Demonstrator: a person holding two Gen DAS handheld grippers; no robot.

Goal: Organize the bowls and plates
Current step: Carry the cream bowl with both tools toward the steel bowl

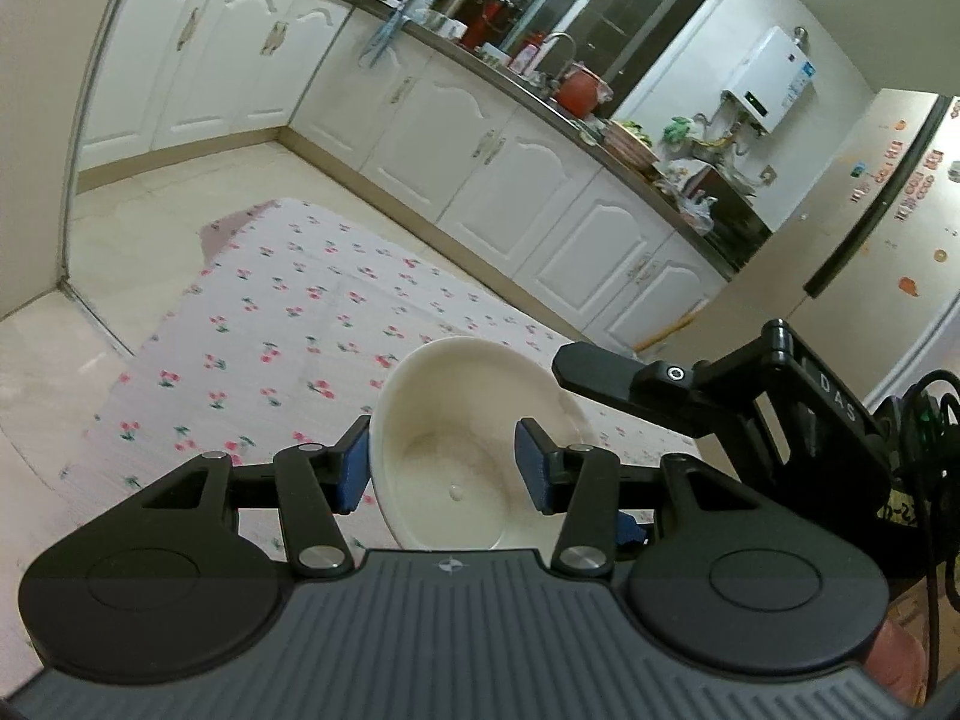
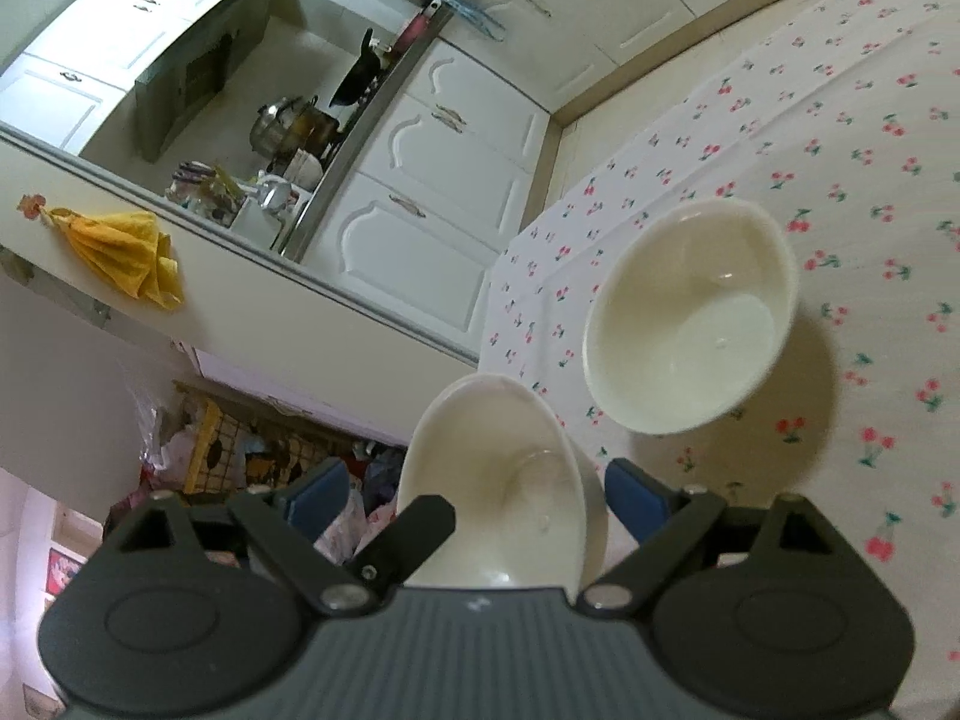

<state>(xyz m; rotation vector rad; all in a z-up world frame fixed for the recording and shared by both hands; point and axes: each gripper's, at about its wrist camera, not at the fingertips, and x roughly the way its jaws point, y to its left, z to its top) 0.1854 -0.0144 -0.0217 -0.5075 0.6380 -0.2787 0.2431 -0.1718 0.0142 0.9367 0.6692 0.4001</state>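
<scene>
In the left wrist view a cream bowl [image 1: 462,450] sits between the blue pads of my left gripper [image 1: 447,468]. The left pad touches its rim and the right pad is inside the bowl, so the jaws stand wide and do not pinch it. The right gripper's black finger [image 1: 606,375] reaches in at the bowl's far right rim. In the right wrist view the same bowl [image 2: 504,486] lies between the pads of my right gripper [image 2: 480,501], jaws wide, with the left gripper's finger [image 2: 414,525] over its rim. A second cream bowl [image 2: 690,318] stands upright on the cherry-print cloth [image 2: 870,180].
White kitchen cabinets [image 1: 480,138] and a cluttered counter [image 1: 540,72] run along the far side. A fridge with stickers [image 1: 900,192] stands at the right. The cloth's edge [image 2: 498,300] is close to the held bowl, with clutter on the floor [image 2: 240,450] beyond.
</scene>
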